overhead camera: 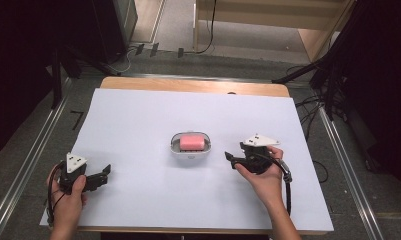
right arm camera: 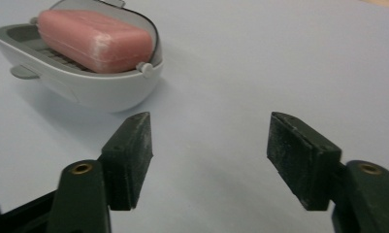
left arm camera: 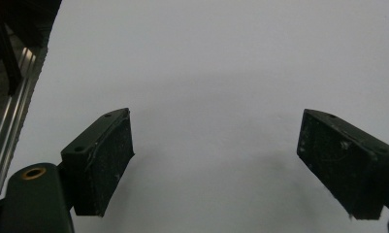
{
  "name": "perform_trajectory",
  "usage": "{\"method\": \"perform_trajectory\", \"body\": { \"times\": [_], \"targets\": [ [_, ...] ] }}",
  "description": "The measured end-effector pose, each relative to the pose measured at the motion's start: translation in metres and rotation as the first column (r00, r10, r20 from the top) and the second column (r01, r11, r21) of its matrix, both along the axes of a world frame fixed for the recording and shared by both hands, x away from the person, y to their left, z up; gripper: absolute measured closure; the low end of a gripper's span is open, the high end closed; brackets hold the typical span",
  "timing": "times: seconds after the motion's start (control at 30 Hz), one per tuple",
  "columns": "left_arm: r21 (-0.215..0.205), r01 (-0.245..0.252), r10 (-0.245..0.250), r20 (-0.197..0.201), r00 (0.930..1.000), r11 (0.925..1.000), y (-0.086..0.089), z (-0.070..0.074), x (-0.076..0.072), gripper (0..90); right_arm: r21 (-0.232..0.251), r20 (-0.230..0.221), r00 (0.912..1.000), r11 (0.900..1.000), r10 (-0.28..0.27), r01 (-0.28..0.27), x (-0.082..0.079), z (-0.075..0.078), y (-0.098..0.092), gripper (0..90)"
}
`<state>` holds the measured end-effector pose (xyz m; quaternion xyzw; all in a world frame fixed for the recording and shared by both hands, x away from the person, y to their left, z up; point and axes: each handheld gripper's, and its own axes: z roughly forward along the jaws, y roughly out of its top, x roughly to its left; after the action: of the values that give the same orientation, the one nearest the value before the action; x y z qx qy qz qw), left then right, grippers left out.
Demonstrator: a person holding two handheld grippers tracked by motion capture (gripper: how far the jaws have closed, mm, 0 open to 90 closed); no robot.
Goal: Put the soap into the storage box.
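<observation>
A pink bar of soap (overhead camera: 192, 141) lies in a pale grey soap dish (overhead camera: 174, 146) at the middle of the white sheet. My right gripper (overhead camera: 231, 160) rests just right of the dish, pointing toward it, a short gap away. In the right gripper view its jaws stand open around bare sheet (right arm camera: 209, 155), with the soap (right arm camera: 95, 41) and dish (right arm camera: 85, 90) ahead at upper left. My left gripper (overhead camera: 107, 171) sits near the front left corner, far from the dish. Its jaws are wide open over plain sheet (left arm camera: 216, 165).
The white sheet (overhead camera: 138, 115) covers a wooden table whose far edge (overhead camera: 193, 85) shows as a strip. Metal rails (overhead camera: 28, 160) run along the floor on both sides. Dark stands and cables (overhead camera: 328, 80) crowd the far right.
</observation>
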<state>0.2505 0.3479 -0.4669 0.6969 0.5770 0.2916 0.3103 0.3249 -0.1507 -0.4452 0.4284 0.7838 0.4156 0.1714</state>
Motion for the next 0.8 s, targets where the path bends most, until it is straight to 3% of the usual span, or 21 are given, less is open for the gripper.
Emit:
{"method": "perform_trajectory", "body": {
  "times": [0.07,0.8],
  "targets": [
    [-0.001,0.001,-0.001,0.001,1.0,1.0,0.0,0.0,0.0,13.8,-0.008,-0.002,0.9999,1.0,-0.017,0.017,-0.002,-0.002,-0.005,25.5],
    [0.0,-0.001,0.001,0.002,1.0,1.0,0.0,0.0,0.0,13.8,-0.031,-0.013,0.9924,0.992,-0.122,0.122,-0.017,-0.012,-0.048,15.1]
  ]
}}
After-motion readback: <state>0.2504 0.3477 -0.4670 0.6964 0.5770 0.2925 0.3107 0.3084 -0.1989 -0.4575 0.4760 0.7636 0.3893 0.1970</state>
